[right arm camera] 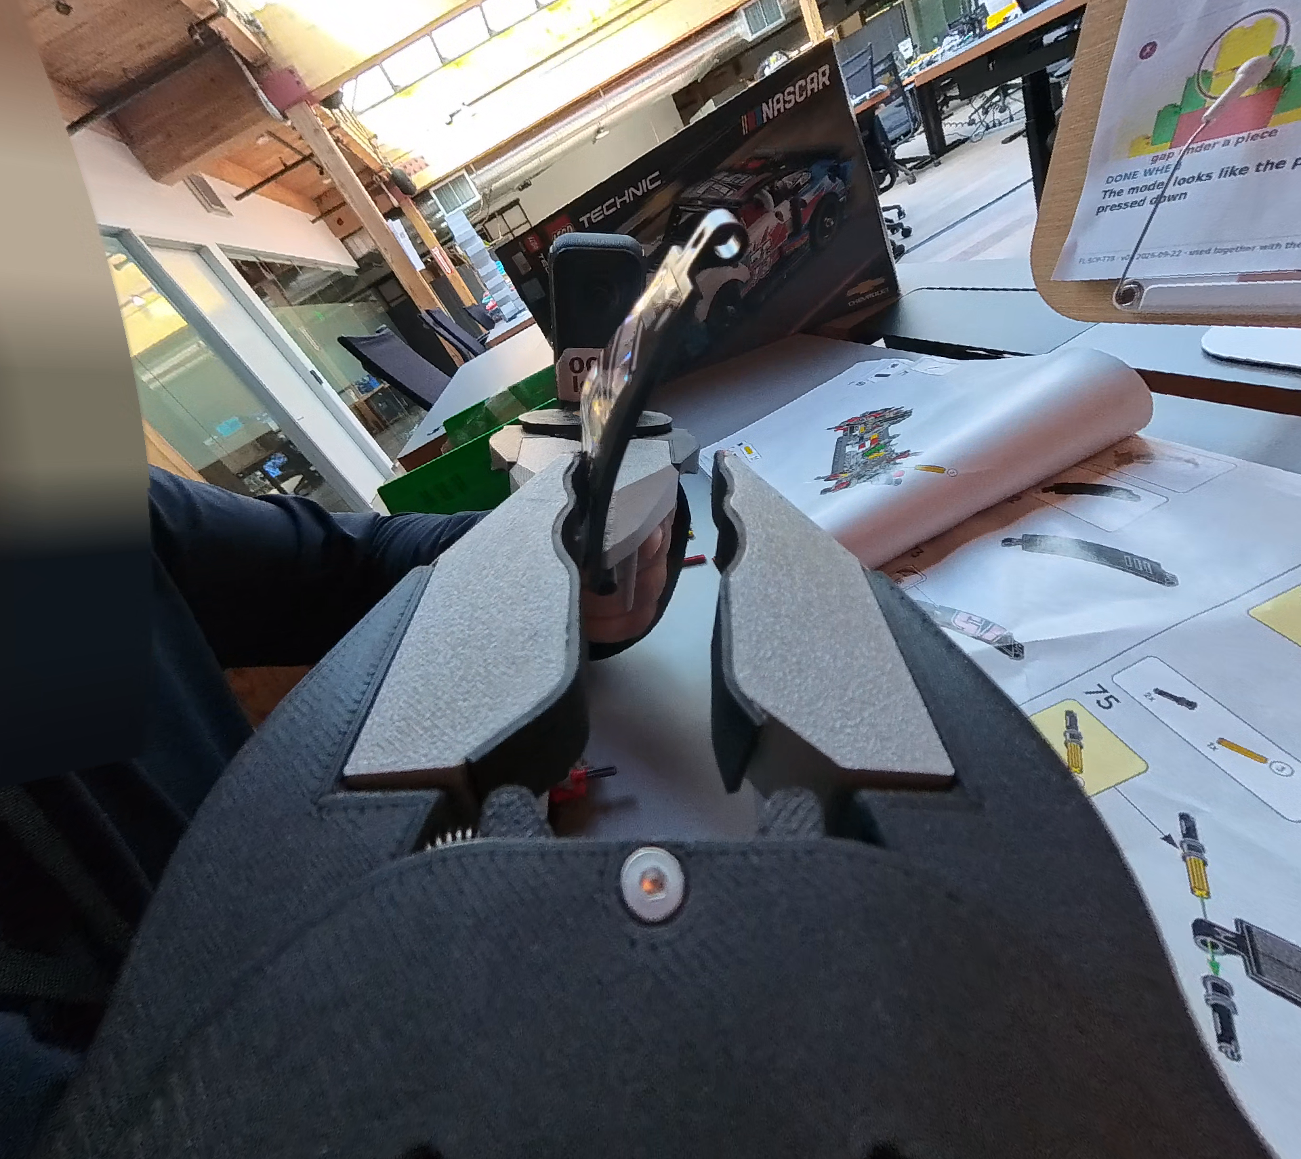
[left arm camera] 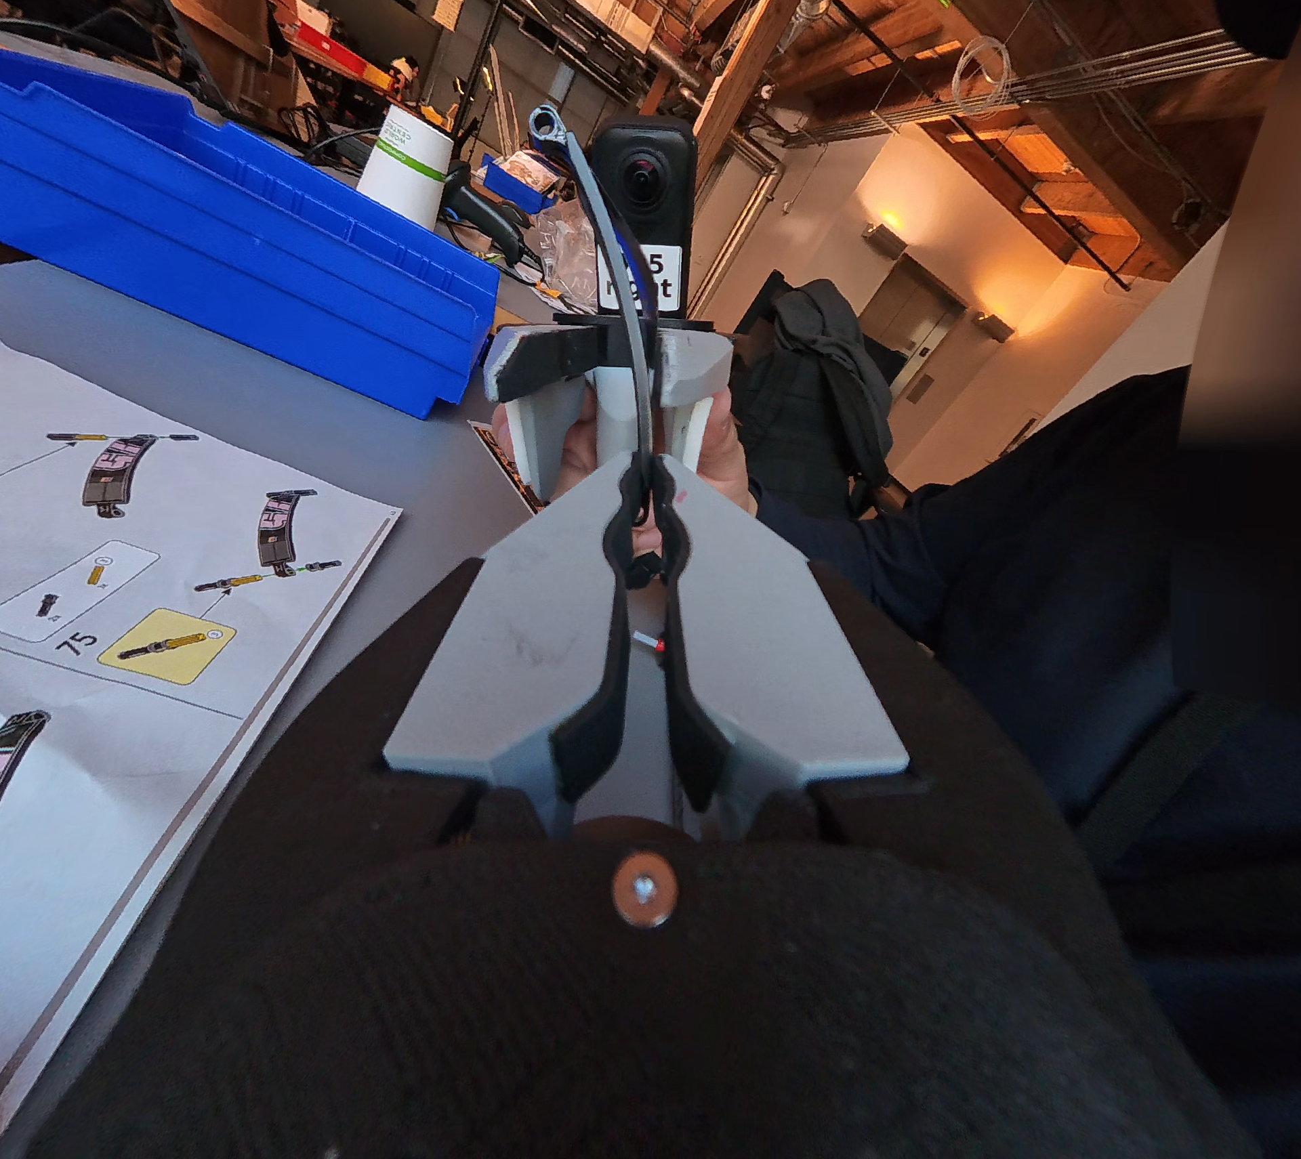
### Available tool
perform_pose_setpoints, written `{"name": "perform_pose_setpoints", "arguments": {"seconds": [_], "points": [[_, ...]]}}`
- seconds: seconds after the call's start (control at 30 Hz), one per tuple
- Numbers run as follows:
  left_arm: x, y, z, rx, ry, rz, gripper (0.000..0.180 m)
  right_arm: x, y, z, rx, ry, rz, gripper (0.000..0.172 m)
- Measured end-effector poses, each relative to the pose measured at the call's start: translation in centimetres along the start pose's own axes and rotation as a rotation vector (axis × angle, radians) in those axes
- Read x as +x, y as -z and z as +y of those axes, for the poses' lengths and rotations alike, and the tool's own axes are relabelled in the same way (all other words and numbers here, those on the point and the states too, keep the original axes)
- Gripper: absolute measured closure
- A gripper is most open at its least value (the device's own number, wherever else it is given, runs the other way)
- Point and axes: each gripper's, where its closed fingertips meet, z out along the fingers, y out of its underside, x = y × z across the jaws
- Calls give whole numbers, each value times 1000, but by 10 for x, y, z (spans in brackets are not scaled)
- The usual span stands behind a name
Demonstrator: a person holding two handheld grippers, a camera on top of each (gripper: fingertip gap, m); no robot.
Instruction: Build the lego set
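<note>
My left gripper (left arm camera: 644, 485) is shut on the lower end of a curved black panel piece (left arm camera: 623, 281), which rises from its fingertips to a ring-shaped end. My right gripper (right arm camera: 646, 467) faces it, open, with its fingers on either side of the same piece (right arm camera: 619, 372). The piece lies against the left pad (right arm camera: 570, 506), while the right pad (right arm camera: 725, 506) stands clear of it. The right gripper also shows in the left wrist view (left arm camera: 618, 359), held by a hand, with the piece passing between its spread fingers.
A blue bin (left arm camera: 246, 252) and a white cup (left arm camera: 408, 168) stand on the grey table. An open instruction booklet (right arm camera: 1056, 562) lies to the right. A toy-car box (right arm camera: 739, 224), a green bin (right arm camera: 450, 478) and a wooden sheet holder (right arm camera: 1070, 105) stand behind. A small red part (right arm camera: 693, 560) lies below. Both grippers' tips are close together, under 4 cm apart.
</note>
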Motion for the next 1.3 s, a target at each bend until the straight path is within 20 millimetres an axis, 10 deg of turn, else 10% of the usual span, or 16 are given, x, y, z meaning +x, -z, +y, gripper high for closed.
{"name": "perform_pose_setpoints", "arguments": {"seconds": [1.3], "points": [[6, -4, 6, -2, 61, 52, 180, -8, 3, -19, 105, -134, -131, 160]]}}
